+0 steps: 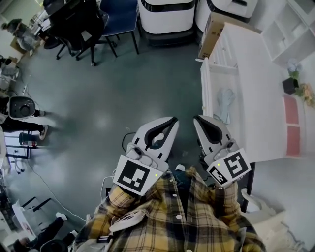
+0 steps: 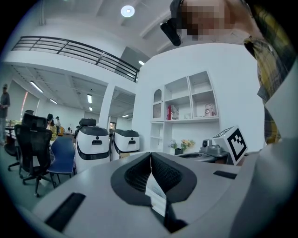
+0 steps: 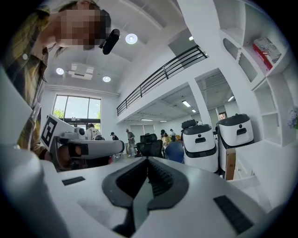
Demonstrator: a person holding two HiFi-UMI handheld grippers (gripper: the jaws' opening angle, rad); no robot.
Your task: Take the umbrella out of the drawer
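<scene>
A white cabinet [image 1: 256, 98] stands at the right of the head view, with a drawer [image 1: 209, 93] pulled open toward the floor. A pale, crumpled-looking thing [image 1: 226, 102] lies in the drawer; it may be the umbrella, but I cannot tell. My left gripper [image 1: 173, 119] [image 2: 150, 154] and right gripper [image 1: 196, 118] [image 3: 148, 159] hang side by side over the grey floor, just short of the drawer's near corner. Both are shut with their tips meeting, and neither grips any object. A small white slip shows between the left jaws further back.
Black office chairs [image 1: 74, 24] and a blue chair [image 1: 118, 19] stand at the far left. Two white machines [image 1: 165, 15] and a cardboard box [image 1: 211, 34] sit behind the cabinet. A small potted plant [image 1: 291, 81] rests on the cabinet top. Cables trail over the floor at left.
</scene>
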